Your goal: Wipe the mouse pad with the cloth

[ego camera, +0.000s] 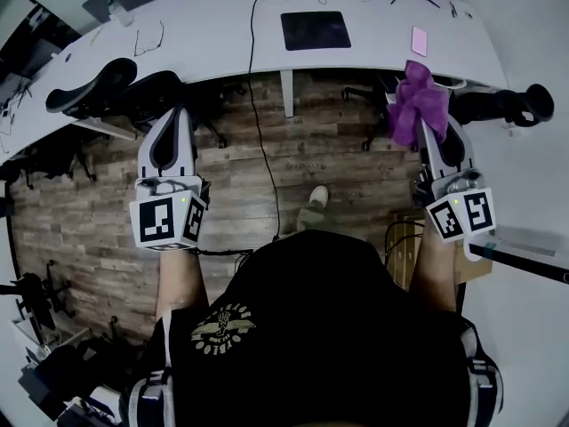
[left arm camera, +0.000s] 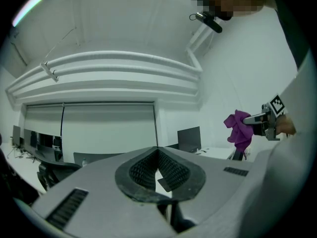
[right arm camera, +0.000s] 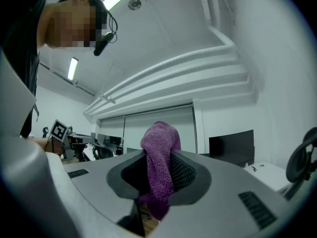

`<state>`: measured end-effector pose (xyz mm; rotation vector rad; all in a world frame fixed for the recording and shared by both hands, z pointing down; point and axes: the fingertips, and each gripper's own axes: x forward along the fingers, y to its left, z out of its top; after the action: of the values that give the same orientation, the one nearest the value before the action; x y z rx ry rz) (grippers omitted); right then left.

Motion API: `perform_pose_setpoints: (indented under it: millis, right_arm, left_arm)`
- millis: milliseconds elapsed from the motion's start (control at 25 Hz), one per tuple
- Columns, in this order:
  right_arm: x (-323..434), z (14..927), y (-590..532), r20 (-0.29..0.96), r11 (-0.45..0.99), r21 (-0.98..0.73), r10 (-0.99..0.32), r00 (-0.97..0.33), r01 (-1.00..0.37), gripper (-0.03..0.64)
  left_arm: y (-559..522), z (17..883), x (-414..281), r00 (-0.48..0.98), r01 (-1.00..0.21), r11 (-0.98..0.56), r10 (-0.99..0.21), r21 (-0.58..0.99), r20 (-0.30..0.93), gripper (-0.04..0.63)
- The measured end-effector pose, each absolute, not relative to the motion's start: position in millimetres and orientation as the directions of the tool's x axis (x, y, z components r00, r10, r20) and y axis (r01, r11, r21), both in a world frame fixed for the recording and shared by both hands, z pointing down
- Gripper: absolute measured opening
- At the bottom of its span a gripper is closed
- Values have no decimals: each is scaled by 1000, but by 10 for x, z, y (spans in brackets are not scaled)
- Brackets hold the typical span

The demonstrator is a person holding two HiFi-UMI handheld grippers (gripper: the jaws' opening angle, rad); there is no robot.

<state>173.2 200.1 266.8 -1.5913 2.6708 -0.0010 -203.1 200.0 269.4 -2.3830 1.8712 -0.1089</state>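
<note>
The left tool (ego camera: 178, 112) is held up in the air over the wooden floor (ego camera: 240, 181), short of the white counter (ego camera: 204, 34). Its jaws are pressed together at the tips, and nothing sits between them. Beyond it, a dark office chair (ego camera: 98, 83) stands at the counter's near edge. A black cable (ego camera: 252, 69) runs from the counter top down to the floor. To its right, the black mouse pad (ego camera: 316, 30) lies flat on the counter, well apart from both tools. A small pink item (ego camera: 419, 40) lies right of the pad; it is too small to identify. The right tool (ego camera: 420, 124) is also held in the air, level with the left one, near the counter's front edge. Its jaws pinch the purple cloth (ego camera: 416, 103), which bunches up above the fingertips and hangs down between the pads.
</note>
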Motion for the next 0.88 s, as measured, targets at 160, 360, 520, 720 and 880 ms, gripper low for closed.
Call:
perform_pose_setpoints:
  millis: [160,360,520,720,880]
  right_arm:
    - [1871,2767,1843,-16,466,-29,-885,-465,-885,92]
    - [2077,2873,1607,5,456,-51,-890,-457,-889,92]
    - [2141,2868,1385,-8,469,-57,-883,-470,-881,92]
    - [2319,2726,1156,-31,493,-35,-870,-492,-870,92]
    - [2462,2665,912,-58,500,-36,-865,-498,-865,92]
  left_arm:
    - [1722,2739,-1888,259,-959,-257,-966,-119,0,2]
    - [1409,2746,-1662,276,-954,-275,-961,-118,12,2]
    - [1228,2725,-1584,262,-957,-262,-965,-124,13,2]
    - [967,2622,-1399,252,-963,-249,-968,-108,-11,2]
    - [736,2487,-1216,255,-961,-247,-966,-127,-45,2]
